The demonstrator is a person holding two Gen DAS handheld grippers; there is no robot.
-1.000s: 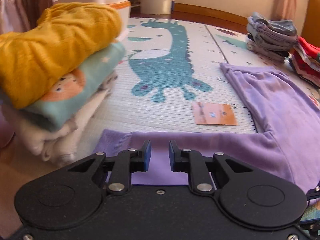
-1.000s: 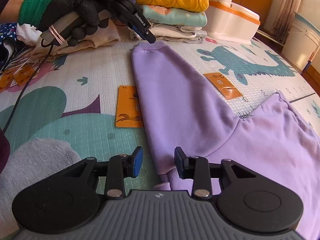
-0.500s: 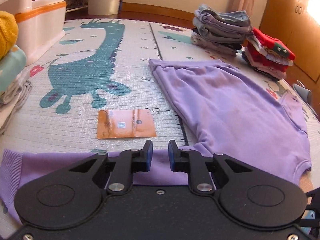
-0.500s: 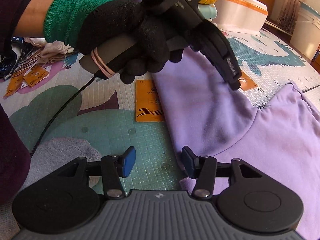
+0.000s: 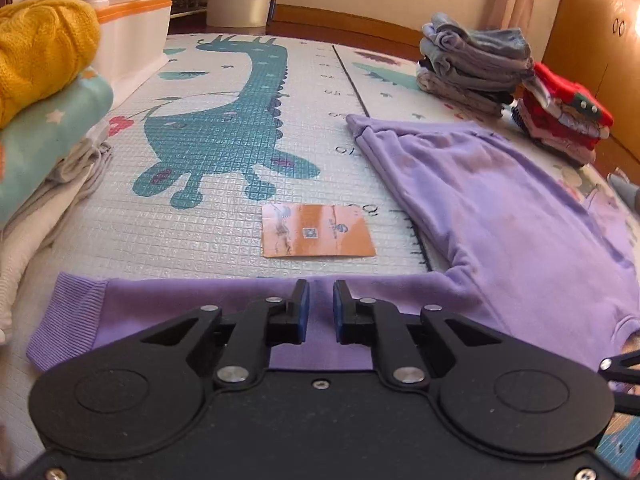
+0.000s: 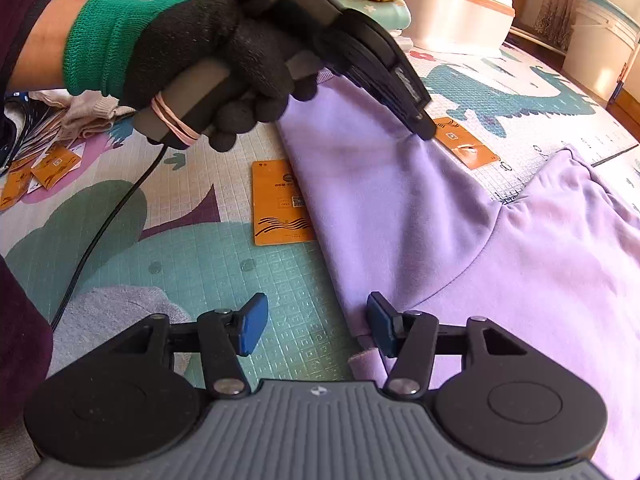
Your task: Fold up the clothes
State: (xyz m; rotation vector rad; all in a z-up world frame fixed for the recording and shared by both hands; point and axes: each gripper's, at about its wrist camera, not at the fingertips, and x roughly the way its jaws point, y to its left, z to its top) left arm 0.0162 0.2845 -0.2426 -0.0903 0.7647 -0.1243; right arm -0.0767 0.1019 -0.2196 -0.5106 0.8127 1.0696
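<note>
Purple sweatshirt (image 6: 540,264) covers most of the play mat (image 5: 224,208) on the floor, body to the right, one sleeve (image 6: 384,184) stretched out flat toward the stack of folded clothes (image 5: 44,92). A second ago the left tongs (image 6: 426,133) sat out at the sleeve's ribbed cuff (image 5: 64,316), beside that stack; now they have travelled inward along the sleeve and press on its far edge about halfway down, next to an orange card (image 6: 466,148) on the mat. Seen from the left wrist, the cuff now lies off to the left and flat, no longer between the pads. Their jaws are closing, nearly together, with purple cloth under and between the tips; whether they already pinch a ridge of it I cannot tell for sure. My reading is that the cuff has been dropped and the hand is taking a new hold at mid-sleeve, ready to fold the sleeve across the body.

The right tongs (image 6: 316,328) have changed the other way: fairly narrow a second ago, they are opening, now spread wide. Their right pad (image 6: 380,324) touches the sleeve's near edge by the shoulder, the left pad (image 6: 252,324) over bare mat, nothing gripped. A second orange card (image 6: 280,204) lies just left of the sleeve.
</note>
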